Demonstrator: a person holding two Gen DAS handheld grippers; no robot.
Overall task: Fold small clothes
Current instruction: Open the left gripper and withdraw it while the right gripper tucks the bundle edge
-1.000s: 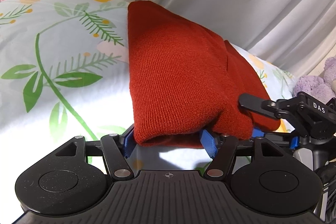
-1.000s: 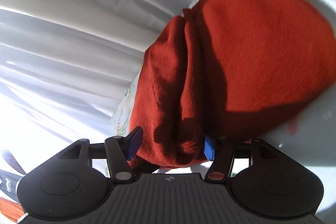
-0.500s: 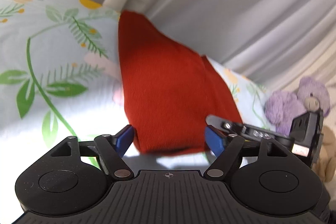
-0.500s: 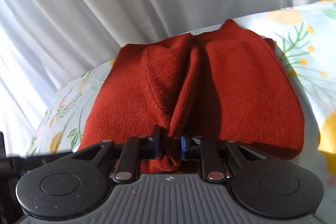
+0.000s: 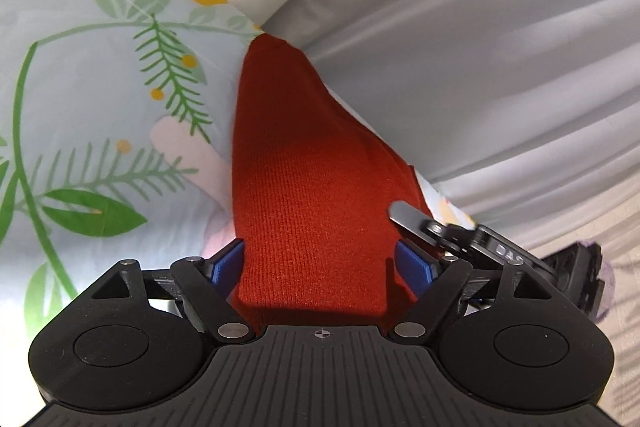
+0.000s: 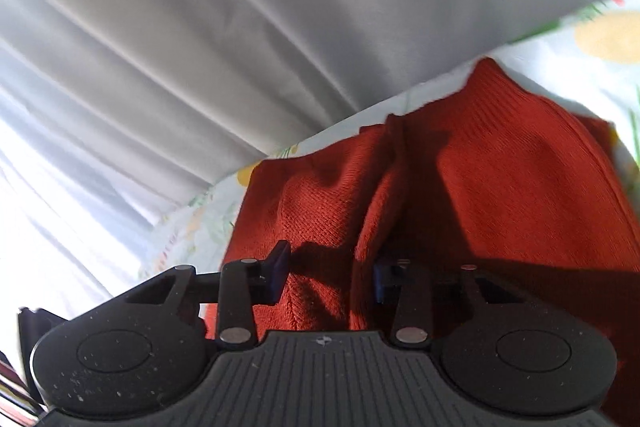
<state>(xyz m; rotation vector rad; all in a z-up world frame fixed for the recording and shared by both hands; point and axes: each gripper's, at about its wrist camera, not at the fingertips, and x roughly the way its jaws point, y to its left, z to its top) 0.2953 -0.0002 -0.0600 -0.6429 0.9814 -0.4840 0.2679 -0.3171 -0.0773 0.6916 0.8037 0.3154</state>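
Observation:
A rust-red knitted garment (image 5: 308,187) lies folded on a floral bedsheet (image 5: 100,107). Its near end sits between the blue pads (image 5: 228,263) of my left gripper (image 5: 320,263), whose jaws are opening and do not pinch the cloth. In the right wrist view the same garment (image 6: 520,179) shows a raised fold (image 6: 372,219) down its middle. My right gripper (image 6: 330,273) straddles that fold with its jaws opening, the left pad clear of the cloth. One finger (image 5: 416,219) of the right gripper reaches in at the garment's right edge.
Pale grey curtains (image 5: 460,47) hang close behind the bed and fill the upper part of both views (image 6: 240,27). The sheet's far edge (image 6: 400,99) runs just beyond the garment. Open sheet lies to the left of the garment.
The left jaws have spread off the garment's near edge and the view has rolled. The right gripper pinched the middle fold half a second ago and has since loosened; both hands shifted sideways.

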